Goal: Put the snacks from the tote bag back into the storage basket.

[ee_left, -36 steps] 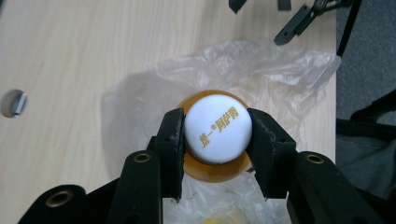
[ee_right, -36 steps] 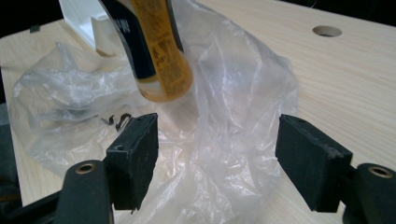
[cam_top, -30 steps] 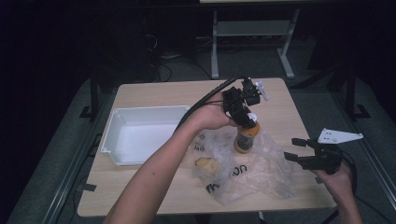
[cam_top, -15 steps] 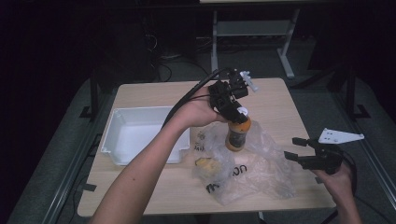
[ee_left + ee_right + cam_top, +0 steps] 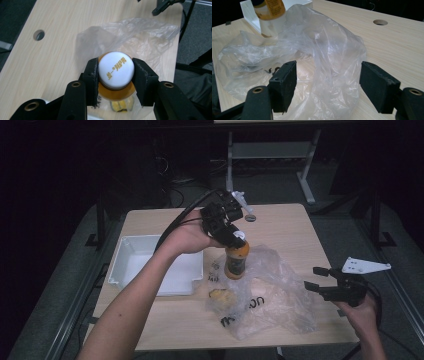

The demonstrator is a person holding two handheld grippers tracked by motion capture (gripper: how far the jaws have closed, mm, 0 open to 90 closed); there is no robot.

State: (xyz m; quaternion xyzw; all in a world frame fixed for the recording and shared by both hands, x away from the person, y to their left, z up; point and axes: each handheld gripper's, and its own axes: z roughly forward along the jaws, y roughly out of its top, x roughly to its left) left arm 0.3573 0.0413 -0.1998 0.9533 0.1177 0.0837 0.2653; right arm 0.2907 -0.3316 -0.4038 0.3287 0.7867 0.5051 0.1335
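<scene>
Left gripper [image 5: 239,239], seen from the high view, closed on the white cap [image 5: 115,69] of an orange bottle [image 5: 236,261]; pads pressed against both sides of the cap in the left gripper view, jaws roughly half spread. Bottle upright, its lower part within the rumpled clear plastic bag [image 5: 270,300], just right of the white tray [image 5: 131,265]. Tray lying on the wooden table [image 5: 280,227], left of the bag. Small yellowish item [image 5: 218,294] inside the bag, just below the bottle in the high view; identity not discernible. Right gripper [image 5: 320,280] at the right edge of the bag, well apart from the bottle, jaws spread wide. In the right gripper view, bag folds lying between and beyond the two black pads [image 5: 284,83], neither pad pressing on the plastic; nothing held.
</scene>
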